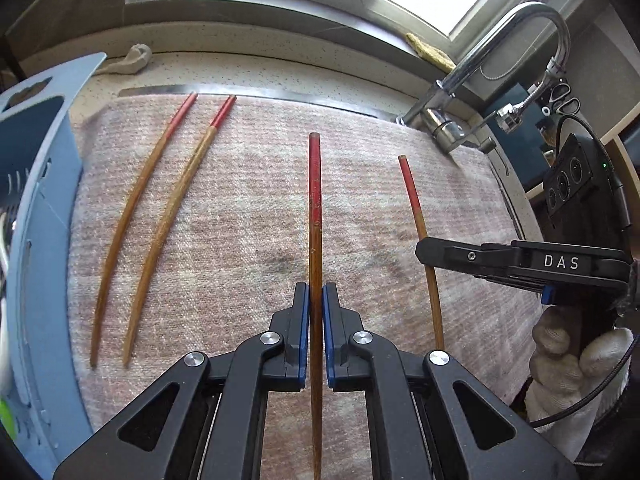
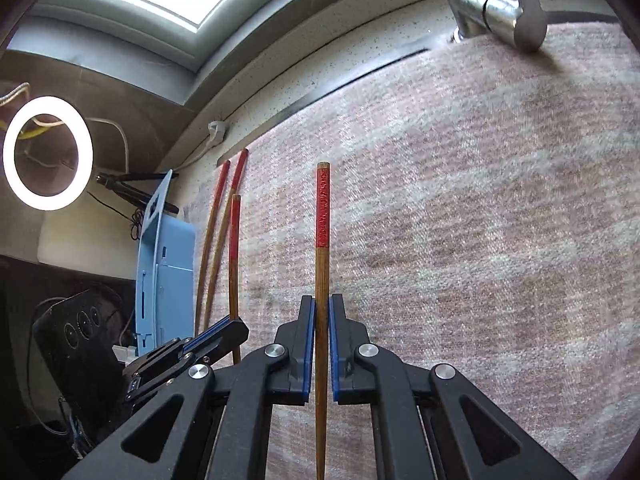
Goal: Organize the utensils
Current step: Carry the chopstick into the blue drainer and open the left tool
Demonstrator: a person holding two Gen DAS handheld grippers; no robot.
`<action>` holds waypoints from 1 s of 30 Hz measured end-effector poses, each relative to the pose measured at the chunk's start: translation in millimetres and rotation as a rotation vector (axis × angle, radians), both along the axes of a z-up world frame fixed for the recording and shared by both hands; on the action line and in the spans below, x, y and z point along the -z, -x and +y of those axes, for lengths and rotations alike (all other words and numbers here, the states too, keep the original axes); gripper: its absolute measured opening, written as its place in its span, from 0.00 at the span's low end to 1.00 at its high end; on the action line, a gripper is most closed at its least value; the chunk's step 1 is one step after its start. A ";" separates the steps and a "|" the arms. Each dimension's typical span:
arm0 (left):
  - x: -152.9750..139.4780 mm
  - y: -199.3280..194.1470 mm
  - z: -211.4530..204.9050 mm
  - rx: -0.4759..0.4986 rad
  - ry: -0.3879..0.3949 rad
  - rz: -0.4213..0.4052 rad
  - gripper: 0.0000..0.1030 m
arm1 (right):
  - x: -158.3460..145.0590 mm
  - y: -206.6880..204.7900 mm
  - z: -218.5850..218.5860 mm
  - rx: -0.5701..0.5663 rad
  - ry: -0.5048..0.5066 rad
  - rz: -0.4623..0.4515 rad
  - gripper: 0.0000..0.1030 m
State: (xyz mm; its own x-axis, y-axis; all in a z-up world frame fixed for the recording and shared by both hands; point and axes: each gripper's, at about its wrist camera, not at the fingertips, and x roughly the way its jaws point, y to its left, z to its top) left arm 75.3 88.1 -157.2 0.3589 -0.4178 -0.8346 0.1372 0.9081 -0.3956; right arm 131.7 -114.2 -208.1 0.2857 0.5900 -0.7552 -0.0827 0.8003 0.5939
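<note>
Wooden chopsticks with red ends are spread over a pink woven cloth point(image 1: 240, 200). My left gripper point(image 1: 315, 292) is shut on one chopstick point(image 1: 314, 184), which runs straight up between its blue pads. To its right, my right gripper point(image 1: 428, 254) is shut on a second chopstick point(image 1: 412, 196), held by a white-gloved hand point(image 1: 568, 356). In the right wrist view, my right gripper point(image 2: 322, 304) clamps that chopstick point(image 2: 322, 216), and my left gripper point(image 2: 236, 330) holds the other chopstick point(image 2: 234, 248) at the left. Two more chopsticks point(image 1: 160, 200) lie on the cloth at the left.
A light blue utensil rack point(image 1: 36, 184) stands at the cloth's left edge. A chrome faucet point(image 1: 500, 60) rises at the back right. A speckled counter point(image 1: 280, 68) and window sill lie behind. A lit ring lamp point(image 2: 48, 152) glows at the far left in the right wrist view.
</note>
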 end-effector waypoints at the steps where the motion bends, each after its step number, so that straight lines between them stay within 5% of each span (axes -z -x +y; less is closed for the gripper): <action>1: -5.4 1.2 2.3 -0.004 0.001 -0.012 0.05 | -6.1 -0.2 1.2 -0.003 0.000 -0.016 0.06; 14: -64.2 20.3 63.1 -0.118 -0.042 -0.167 0.05 | -58.8 -2.8 55.5 -0.109 -0.021 -0.145 0.06; 30: -68.1 50.4 183.6 -0.347 -0.062 -0.179 0.05 | -85.6 5.2 171.3 -0.260 -0.087 -0.187 0.06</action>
State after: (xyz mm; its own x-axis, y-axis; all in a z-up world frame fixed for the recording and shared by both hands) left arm 24.9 271.7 -89.1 0.6121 -0.1972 -0.7658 -0.1199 0.9340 -0.3365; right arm 126.5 57.1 -122.5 0.2457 0.7213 -0.6476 -0.3914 0.6850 0.6144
